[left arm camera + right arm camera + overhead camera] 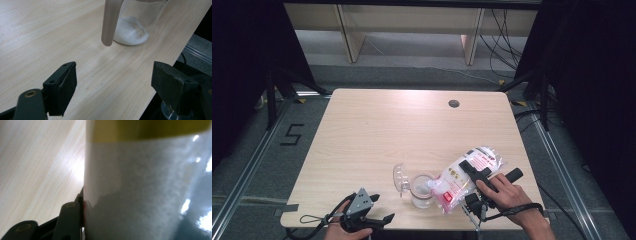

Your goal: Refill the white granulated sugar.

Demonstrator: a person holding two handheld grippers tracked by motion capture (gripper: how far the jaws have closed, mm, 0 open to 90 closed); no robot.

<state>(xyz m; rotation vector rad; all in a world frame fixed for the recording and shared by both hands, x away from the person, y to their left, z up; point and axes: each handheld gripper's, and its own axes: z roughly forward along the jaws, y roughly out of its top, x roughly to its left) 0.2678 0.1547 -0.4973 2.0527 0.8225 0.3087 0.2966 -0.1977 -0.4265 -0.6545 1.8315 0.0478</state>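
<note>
- My right gripper (460, 176) clamps a clear plastic bag (468, 176) of white grains, and the bag lies tilted with its lower end at the mouth of the glass jar (422, 191).
- In the right gripper view the bag (140, 190) fills the space beside one black jaw, which presses flat against its side; a yellow band runs across the top of the bag there.
- The bag carries a white label with red print and a pink-red patch at the end nearest the jar; the writing is too small for me to read.
- The jar stands on the wooden table (387, 130), near its front edge, and holds a low heap of white grains (130, 33) on its bottom.
- A clear lid (400, 179) leans just left of the jar, touching it or very nearly.
- My left gripper (381, 216) rests at the table's front edge, left of the jar and well apart from it; its jaws stand wide apart with bare table between them.
- On the floor left of the table, black tape forms the figure "5" (292, 135).
- A small dark round hole (454, 103) sits in the tabletop far behind the jar.
</note>
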